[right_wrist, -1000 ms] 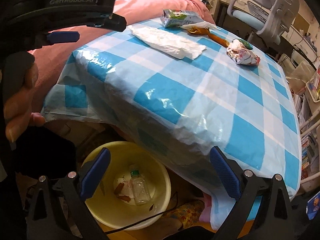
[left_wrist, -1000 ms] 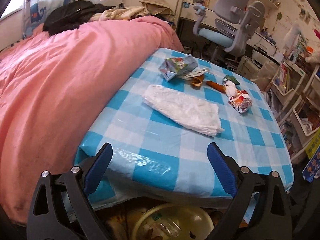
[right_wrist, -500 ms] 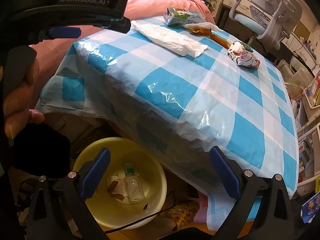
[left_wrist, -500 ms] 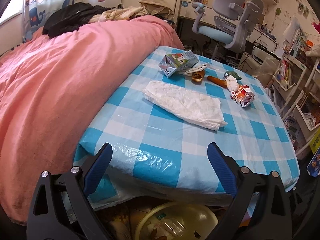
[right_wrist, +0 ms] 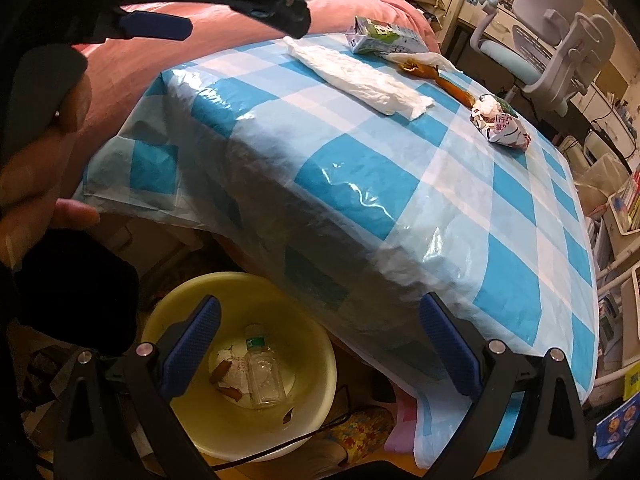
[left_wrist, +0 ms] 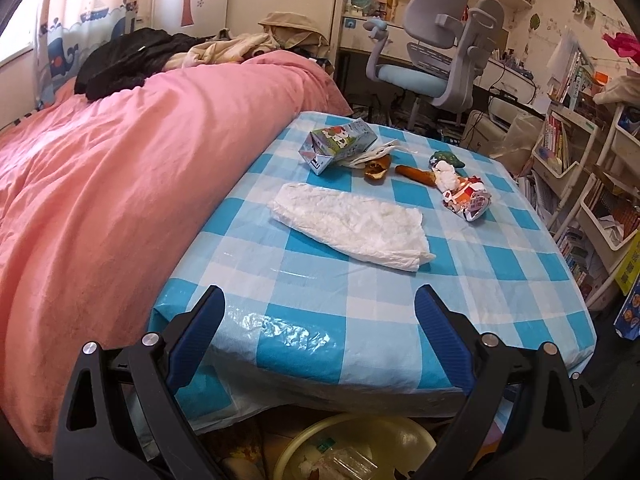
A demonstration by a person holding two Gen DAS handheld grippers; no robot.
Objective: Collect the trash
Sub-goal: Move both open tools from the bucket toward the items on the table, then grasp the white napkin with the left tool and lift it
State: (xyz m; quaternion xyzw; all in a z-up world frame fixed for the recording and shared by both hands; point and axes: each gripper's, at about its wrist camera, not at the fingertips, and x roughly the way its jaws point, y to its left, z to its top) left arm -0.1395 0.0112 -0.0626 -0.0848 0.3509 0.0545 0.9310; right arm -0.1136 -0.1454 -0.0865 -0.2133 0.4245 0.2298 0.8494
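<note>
Checked table [left_wrist: 500, 280], bedroom. White tissue [left_wrist: 352, 226] ahead of left gripper [left_wrist: 318, 336], limp, light; pinch near edge. Both grippers spread, empty. Bucket [right_wrist: 320, 356] under right gripper [right_wrist: 320, 340].

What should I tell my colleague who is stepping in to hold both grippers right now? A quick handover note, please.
Left gripper: open, empty, aimed at the near edge of the checked table.
Right gripper: open, empty, low beside the table, over the yellow basin on the floor.
Done: a clear bottle and some scraps lie in the basin.
Left on the table: white crumpled paper nearest; behind it a milk carton, a brown peel, an orange-brown piece and a crumpled printed wrapper.
Probably take the white paper first.
</note>
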